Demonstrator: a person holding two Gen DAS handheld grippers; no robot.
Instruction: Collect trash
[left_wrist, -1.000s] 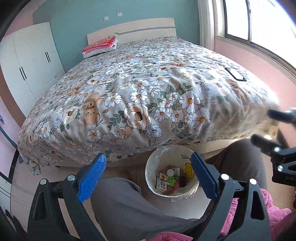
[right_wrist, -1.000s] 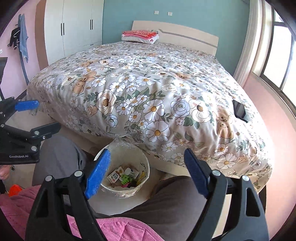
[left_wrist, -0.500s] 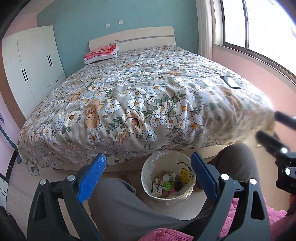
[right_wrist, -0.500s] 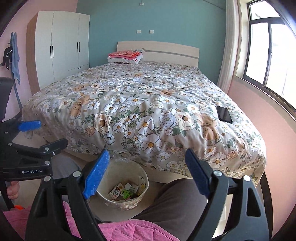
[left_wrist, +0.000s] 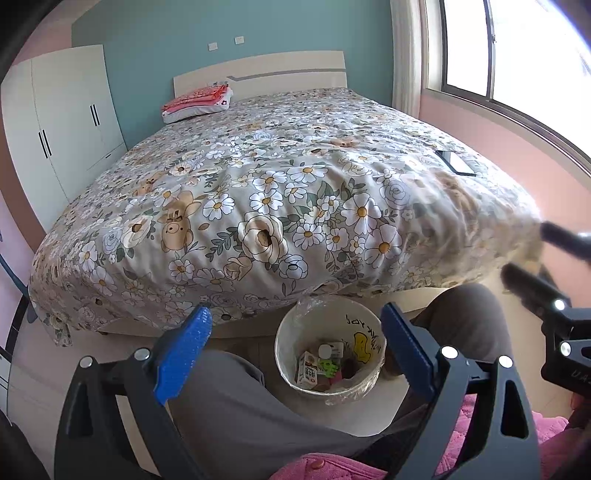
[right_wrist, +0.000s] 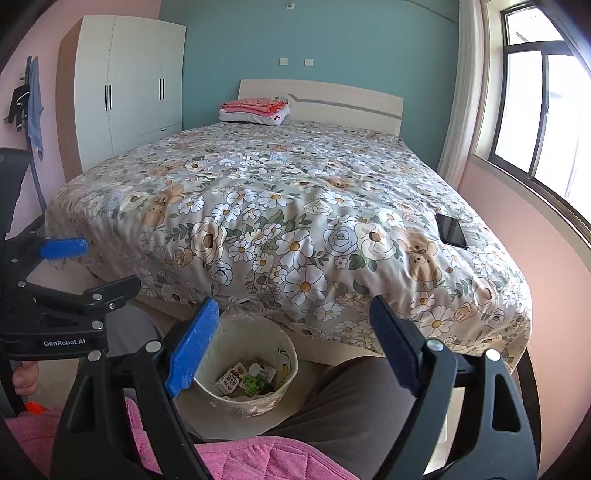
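A white waste bin (left_wrist: 286, 332) with a clear liner stands on the floor at the foot of the bed, between a seated person's knees. Inside lie a small carton (left_wrist: 307, 371), a green scrap (left_wrist: 327, 365) and other litter. My left gripper (left_wrist: 295, 317) hangs open and empty above and in front of the bin. In the right wrist view the same bin (right_wrist: 251, 402) holds the carton (right_wrist: 231, 380), and my right gripper (right_wrist: 294, 306) is open with nothing between its blue pads. Each gripper shows at the edge of the other's view: the right gripper (left_wrist: 532, 258), the left gripper (right_wrist: 112, 263).
A bed with a floral quilt (right_wrist: 295, 221) fills the room ahead; a black phone (right_wrist: 450, 230) lies near its right edge and folded pink bedding (right_wrist: 255, 109) by the headboard. A white wardrobe (right_wrist: 129, 96) stands left, a window (right_wrist: 535, 110) right. Grey trouser legs (left_wrist: 240, 417) flank the bin.
The right wrist view has tipped upward, so the bin sits lower in it and more wall shows. The left wrist view has tipped up slightly. Both grippers stay open and empty.
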